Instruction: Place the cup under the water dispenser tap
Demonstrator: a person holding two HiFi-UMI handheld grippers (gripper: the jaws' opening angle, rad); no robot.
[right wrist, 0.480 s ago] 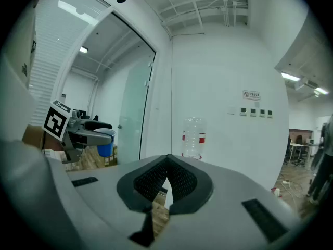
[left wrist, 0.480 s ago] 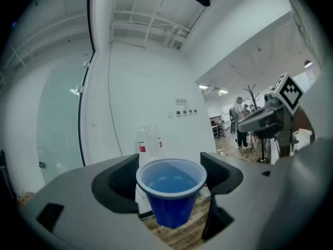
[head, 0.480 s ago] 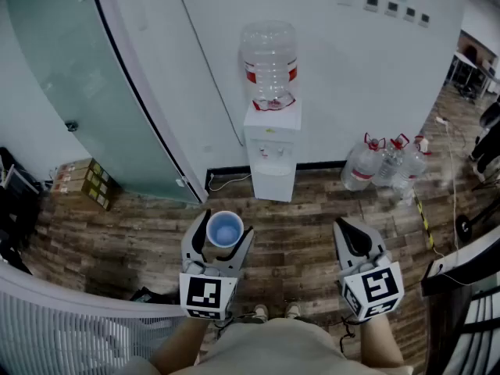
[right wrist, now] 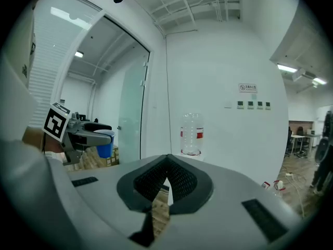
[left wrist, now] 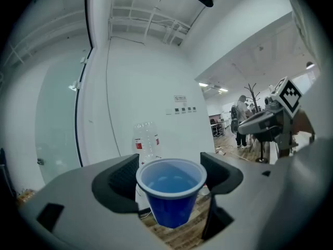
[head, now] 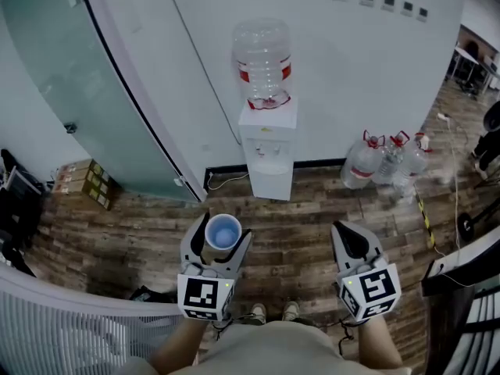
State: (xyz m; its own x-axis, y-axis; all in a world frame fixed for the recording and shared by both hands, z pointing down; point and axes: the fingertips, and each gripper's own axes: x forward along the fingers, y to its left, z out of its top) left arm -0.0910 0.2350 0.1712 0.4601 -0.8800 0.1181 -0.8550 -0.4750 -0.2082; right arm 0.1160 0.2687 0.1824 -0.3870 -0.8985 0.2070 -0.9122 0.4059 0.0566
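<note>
A blue cup point(head: 223, 232) point(left wrist: 171, 191) stands upright between the jaws of my left gripper point(head: 222, 239) point(left wrist: 171, 177), which is shut on it; the cup looks empty. The white water dispenser point(head: 268, 153) with an empty clear bottle point(head: 262, 61) on top stands against the far wall, some way ahead of both grippers. It shows small in the left gripper view as the dispenser point(left wrist: 145, 139) and in the right gripper view as the dispenser point(right wrist: 190, 135). My right gripper point(head: 349, 241) point(right wrist: 166, 177) is shut with nothing in it, level with the left one.
Several water bottles point(head: 387, 162) stand on the wood floor right of the dispenser. A glass partition point(head: 86, 108) runs along the left, with cardboard boxes point(head: 86, 183) at its foot. A cable point(head: 226, 181) lies left of the dispenser's base. People point(left wrist: 242, 120) stand far off to the right.
The view has shifted slightly: the dispenser sits a little to the left and higher. Both grippers hold the same pose, the cup still in the left one.
</note>
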